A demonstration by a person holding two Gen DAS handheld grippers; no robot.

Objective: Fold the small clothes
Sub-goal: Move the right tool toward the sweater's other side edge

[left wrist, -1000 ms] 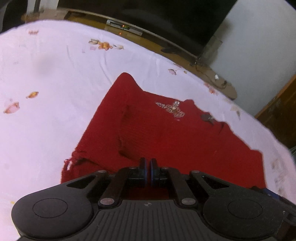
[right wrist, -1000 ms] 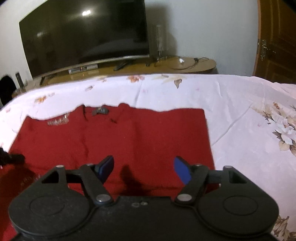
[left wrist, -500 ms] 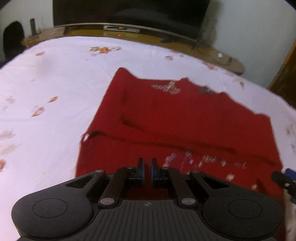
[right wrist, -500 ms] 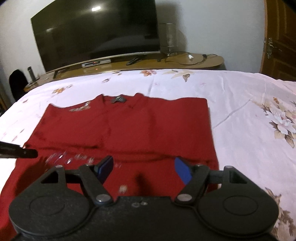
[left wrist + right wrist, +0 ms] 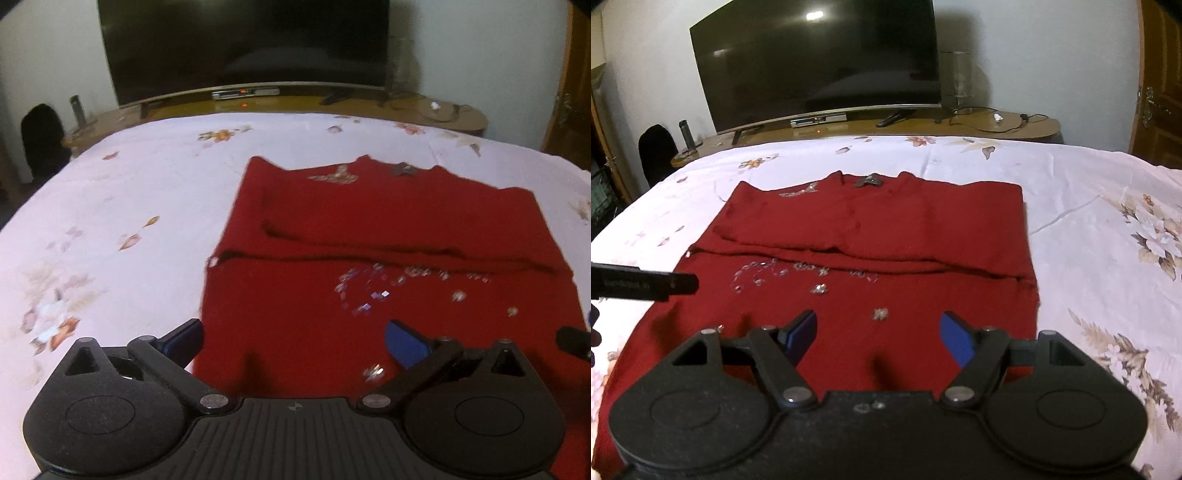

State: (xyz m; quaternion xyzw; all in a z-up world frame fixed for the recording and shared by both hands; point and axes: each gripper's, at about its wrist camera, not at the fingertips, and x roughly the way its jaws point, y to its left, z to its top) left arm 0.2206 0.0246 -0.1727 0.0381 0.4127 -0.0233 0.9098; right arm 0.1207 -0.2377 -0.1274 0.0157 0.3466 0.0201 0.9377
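A small red knitted top [image 5: 388, 236] with silver sequins lies flat on the white flowered bedsheet [image 5: 110, 206]. Its sleeves are folded across the chest, forming a ridge across the middle [image 5: 886, 258]. My left gripper [image 5: 293, 339] is open and empty, just above the near left hem. My right gripper [image 5: 877, 334] is open and empty over the near hem of the top [image 5: 871, 229]. The left gripper's finger [image 5: 646, 282] pokes in from the left of the right wrist view.
The sheet [image 5: 1108, 221] covers a bed. Behind it stands a low wooden cabinet [image 5: 997, 125] with a large dark TV [image 5: 820, 66], cables and small items. A wooden door [image 5: 1160, 81] is at the right.
My left gripper has opened, let go of the red cloth and drawn back toward the near hem. The folded part now lies flat. Both views have pulled back and tilted up.
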